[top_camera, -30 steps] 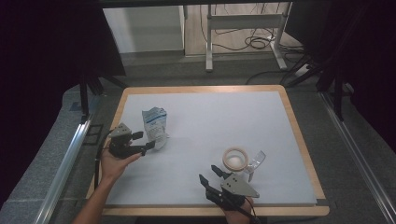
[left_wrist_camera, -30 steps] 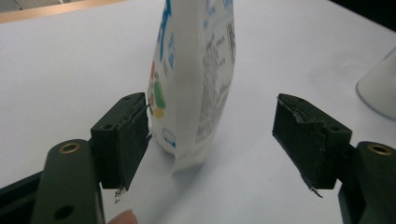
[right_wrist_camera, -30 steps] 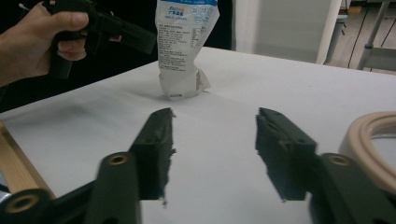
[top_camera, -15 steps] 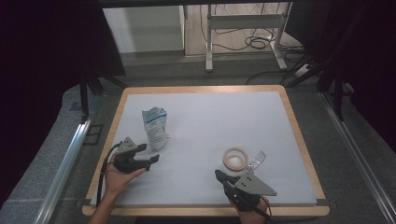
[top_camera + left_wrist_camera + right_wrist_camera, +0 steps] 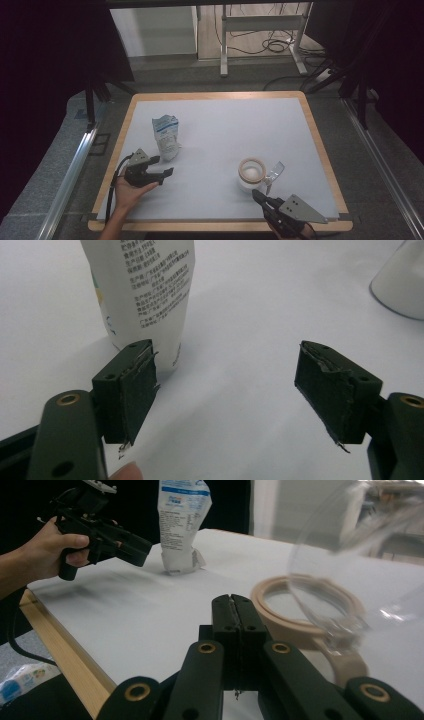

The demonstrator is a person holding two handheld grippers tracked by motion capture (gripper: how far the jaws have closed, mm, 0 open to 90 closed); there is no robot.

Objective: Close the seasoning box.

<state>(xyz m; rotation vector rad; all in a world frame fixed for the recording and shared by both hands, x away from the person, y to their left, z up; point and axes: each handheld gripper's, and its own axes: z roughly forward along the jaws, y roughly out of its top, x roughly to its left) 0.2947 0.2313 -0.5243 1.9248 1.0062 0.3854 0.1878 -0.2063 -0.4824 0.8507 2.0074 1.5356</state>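
Note:
A white printed pouch (image 5: 165,135) stands upright at the mat's left side. My left gripper (image 5: 164,166) hovers just in front of it, open, and nothing sits between its jaws; in the left gripper view (image 5: 227,370) the pouch (image 5: 150,295) rises behind the left jaw. A beige tape ring (image 5: 251,170) lies near the front right with a clear plastic object (image 5: 274,172) beside it. My right gripper (image 5: 257,195) is at the front edge, shut on nothing, and its tips (image 5: 239,602) point at the ring (image 5: 305,605) from a short way off.
A white mat (image 5: 225,125) covers the table inside a wooden border (image 5: 220,226). A metal stand and cables are on the floor beyond the far edge. The right gripper view also catches the left gripper (image 5: 100,530) in a hand and the pouch (image 5: 182,525).
My right gripper's jaws have gone from open to shut, and it has drawn back to the right along the front edge. My left gripper has backed away from the pouch toward the front.

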